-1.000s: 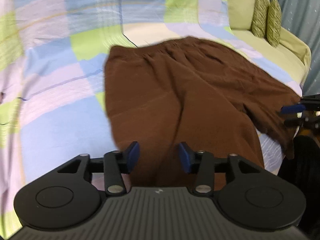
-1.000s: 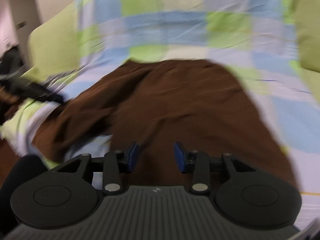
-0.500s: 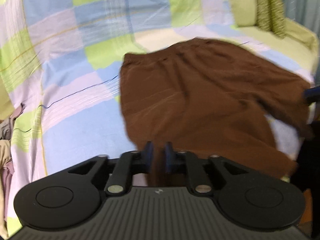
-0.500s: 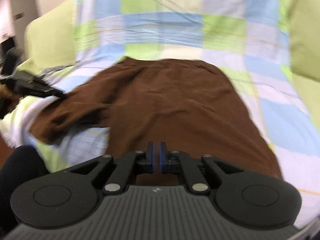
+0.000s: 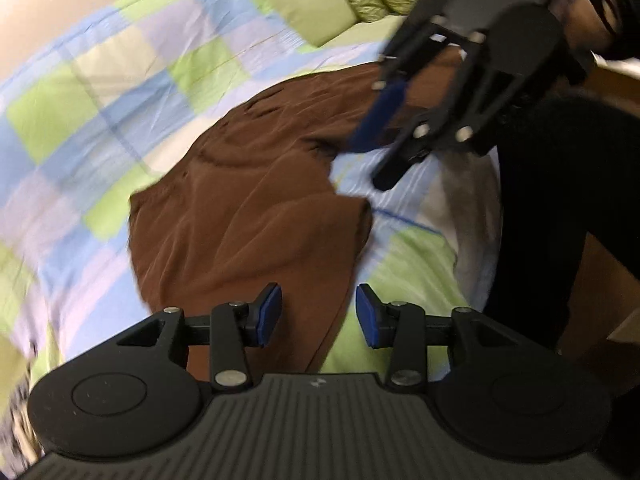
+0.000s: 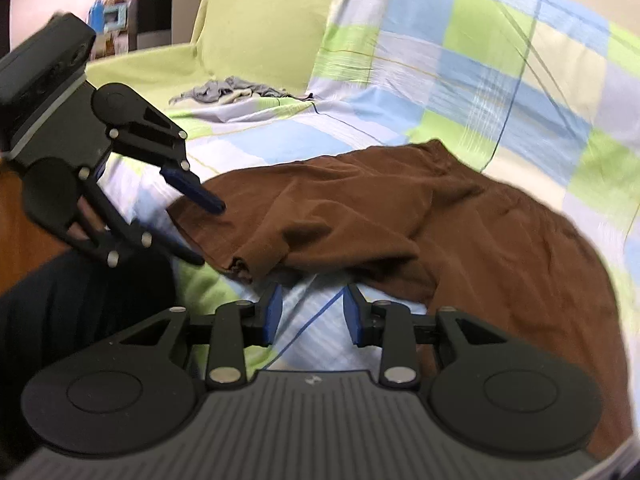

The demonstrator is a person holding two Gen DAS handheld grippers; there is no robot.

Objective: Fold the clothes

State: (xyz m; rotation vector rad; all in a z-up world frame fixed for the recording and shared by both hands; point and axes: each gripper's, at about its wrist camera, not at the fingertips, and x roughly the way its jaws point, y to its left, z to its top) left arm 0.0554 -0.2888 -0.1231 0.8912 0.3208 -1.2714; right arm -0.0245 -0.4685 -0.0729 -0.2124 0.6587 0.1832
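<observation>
On the checked bedspread point(image 5: 120, 92) the brown shorts point(image 5: 248, 216) lie half doubled over, one leg flopped across — so I hold my left gripper point(image 5: 318, 314) and right gripper point(image 6: 308, 312) both spread wide, gripping nothing, poised for another hem.

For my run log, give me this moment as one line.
task: fold clothes | left claw: open | right claw: open | brown shorts: released, partly folded on checked sheet
</observation>
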